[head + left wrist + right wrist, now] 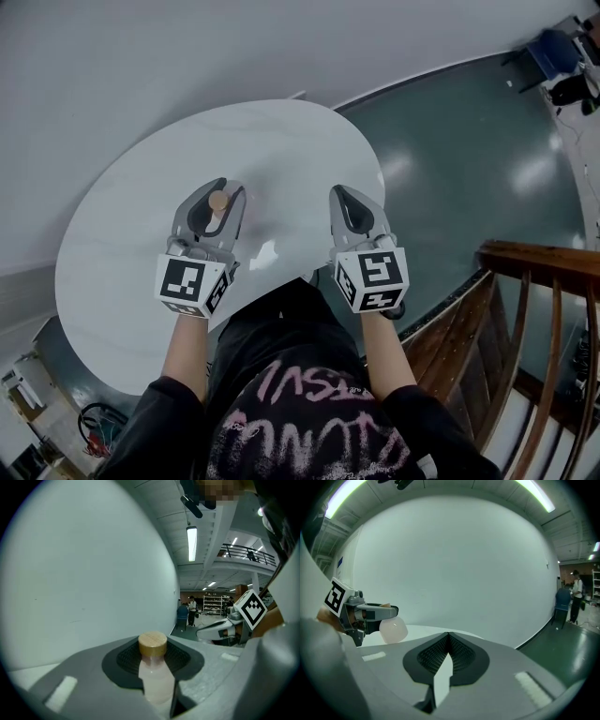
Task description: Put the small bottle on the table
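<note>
A small pale-pink bottle (157, 679) with a round wooden cap (218, 200) sits between the jaws of my left gripper (214, 214), which is shut on its body. The bottle is held over the middle of the round white table (122, 234); its rounded base (393, 630) shows just above the tabletop. About a hand's width to the right, my right gripper (350, 204) hovers over the table's right part, jaws shut together with nothing in them (449, 649). In the left gripper view the right gripper (219, 631) shows off to the right.
The table stands against a white wall (187, 56). A wooden stair railing (534, 319) rises at the right, with green floor (469, 141) beyond the table. Cables (94, 422) lie at the lower left. People and shelves (192, 610) stand far off.
</note>
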### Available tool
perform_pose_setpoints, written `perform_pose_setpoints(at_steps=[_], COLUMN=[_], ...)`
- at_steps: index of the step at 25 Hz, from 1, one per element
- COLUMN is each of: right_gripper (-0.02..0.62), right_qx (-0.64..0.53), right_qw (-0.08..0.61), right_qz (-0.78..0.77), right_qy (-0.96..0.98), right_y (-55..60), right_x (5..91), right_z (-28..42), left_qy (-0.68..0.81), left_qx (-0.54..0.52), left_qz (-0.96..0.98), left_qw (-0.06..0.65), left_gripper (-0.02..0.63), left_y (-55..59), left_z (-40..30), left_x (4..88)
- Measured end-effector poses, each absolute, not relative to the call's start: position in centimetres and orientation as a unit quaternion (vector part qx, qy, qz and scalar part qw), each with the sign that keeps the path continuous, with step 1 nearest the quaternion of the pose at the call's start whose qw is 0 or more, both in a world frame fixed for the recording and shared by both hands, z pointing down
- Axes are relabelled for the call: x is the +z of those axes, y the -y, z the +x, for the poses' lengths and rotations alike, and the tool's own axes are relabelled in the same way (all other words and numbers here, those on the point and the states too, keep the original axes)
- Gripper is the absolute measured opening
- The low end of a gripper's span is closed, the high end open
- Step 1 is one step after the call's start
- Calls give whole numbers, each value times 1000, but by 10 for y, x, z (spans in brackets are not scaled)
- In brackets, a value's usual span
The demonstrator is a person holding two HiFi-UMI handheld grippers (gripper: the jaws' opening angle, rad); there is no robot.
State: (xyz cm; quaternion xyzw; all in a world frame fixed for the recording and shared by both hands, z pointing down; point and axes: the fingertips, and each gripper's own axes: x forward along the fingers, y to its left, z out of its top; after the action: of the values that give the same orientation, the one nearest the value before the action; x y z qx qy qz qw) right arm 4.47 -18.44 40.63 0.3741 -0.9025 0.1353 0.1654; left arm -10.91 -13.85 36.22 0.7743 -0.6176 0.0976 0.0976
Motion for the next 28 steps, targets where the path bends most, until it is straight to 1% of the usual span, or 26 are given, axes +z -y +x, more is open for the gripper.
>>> perform_pose_setpoints(at_steps=[28], right_gripper=[9], right_qx=[187], right_qw=[204], right_qz=[363], right_qy=[890], right_y=[166], right_x=[468], right_z=[25], left_qy=[600], left_qx=[115], left_qz=[779], left_qw=[141], left_gripper=[127], left_y=[143], left_z=[-114], left_x=[432])
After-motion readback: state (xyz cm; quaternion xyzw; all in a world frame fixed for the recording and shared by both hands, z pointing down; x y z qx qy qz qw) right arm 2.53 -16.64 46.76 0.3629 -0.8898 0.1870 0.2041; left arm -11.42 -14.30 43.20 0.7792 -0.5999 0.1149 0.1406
